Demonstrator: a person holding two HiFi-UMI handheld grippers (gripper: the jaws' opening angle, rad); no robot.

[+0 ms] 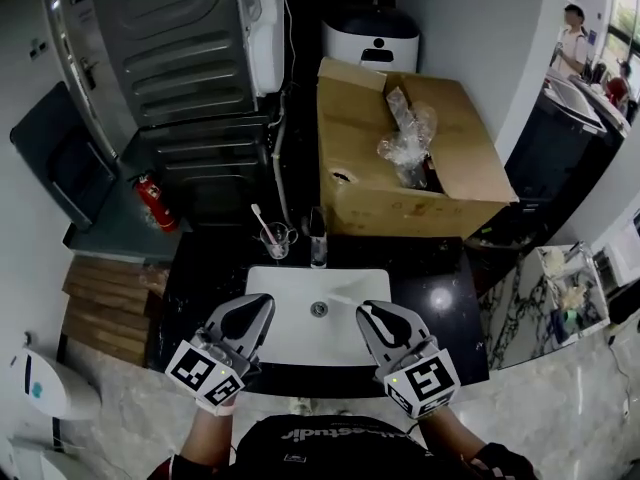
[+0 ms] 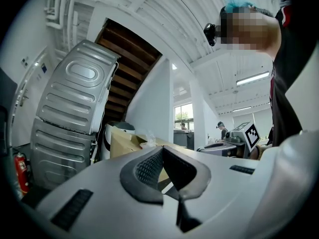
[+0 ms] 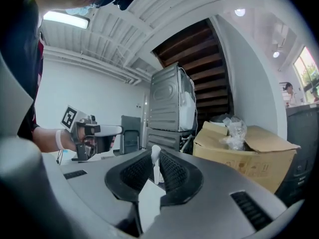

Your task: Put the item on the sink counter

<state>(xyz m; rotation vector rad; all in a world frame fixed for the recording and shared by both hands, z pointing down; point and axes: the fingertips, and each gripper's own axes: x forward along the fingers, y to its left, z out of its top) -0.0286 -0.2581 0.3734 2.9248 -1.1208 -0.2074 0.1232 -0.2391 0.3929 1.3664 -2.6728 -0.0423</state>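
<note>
Your right gripper (image 3: 155, 157) has its jaws pinched narrowly on a slim white stick (image 3: 155, 169), upright between them. Your left gripper (image 2: 162, 151) has jaws together, empty. Bare black bench (image 1: 452, 318) lies just right of the right jaws.

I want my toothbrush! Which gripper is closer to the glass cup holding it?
Left. The left gripper is just short of the glass cup, over the sink's left side. The right gripper, fingers pinching a white stick, is farther off to the cup's right.
</note>
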